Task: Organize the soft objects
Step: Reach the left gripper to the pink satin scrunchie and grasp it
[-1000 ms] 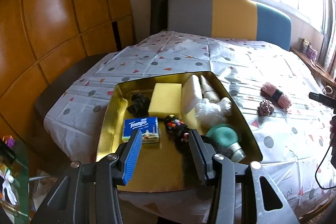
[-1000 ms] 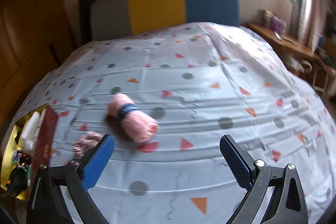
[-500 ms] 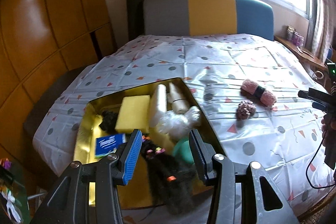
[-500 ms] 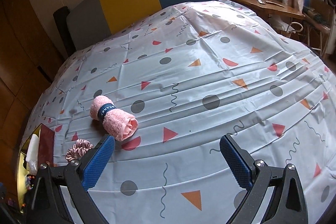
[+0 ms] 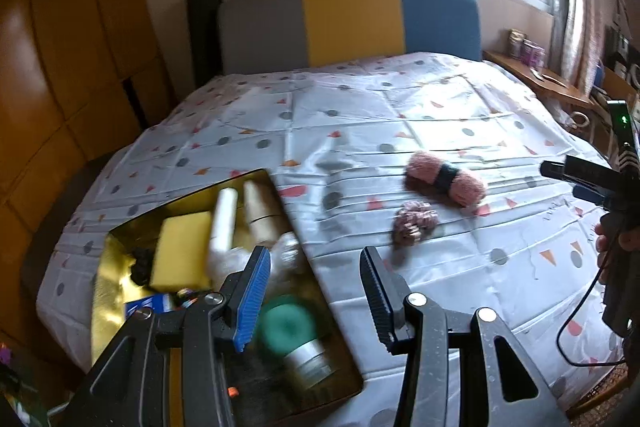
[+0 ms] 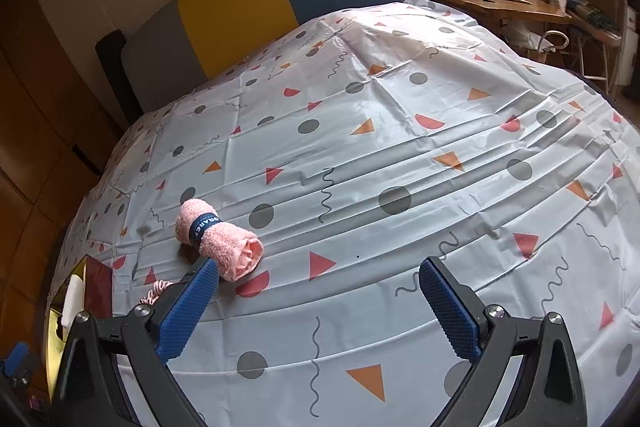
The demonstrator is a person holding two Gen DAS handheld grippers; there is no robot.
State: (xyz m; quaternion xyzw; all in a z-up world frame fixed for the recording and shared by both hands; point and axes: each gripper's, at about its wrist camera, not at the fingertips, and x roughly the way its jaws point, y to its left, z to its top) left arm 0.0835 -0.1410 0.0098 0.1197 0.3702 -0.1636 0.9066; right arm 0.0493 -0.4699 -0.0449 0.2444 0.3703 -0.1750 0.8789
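Here, left gripper point(image 5: 316, 275) at the bottom centre of the left wrist view, jaws parted with nothing between them, hanging over the right edge of the gold tray point(image 5: 102, 291) at lower left. Inside the tray: yellow sponge point(image 5: 182, 255), white roll point(image 5: 222, 227), cream tube point(image 5: 262, 215), green bottle with a silver cap point(image 5: 294, 337), black scrunchie point(image 5: 140, 263), blue tissue pack point(image 5: 146, 305), all packed close together and partly blurred. Right of centre on the patterned sheet point(image 5: 352, 131), pink rolled towel point(image 5: 444, 179) with a dark band, lying flat; just below and left of it, pink scrunchie point(image 5: 412, 225), close by but whether touching cannot be told.

In the right wrist view, right gripper point(image 6: 318, 281) at bottom centre, released and wide, empty. Towel just above the tip of its left-hand finger point(image 6: 190, 303), outside the jaws. Scrunchie mostly hidden behind that finger. Tray at the far lower left edge of that frame.
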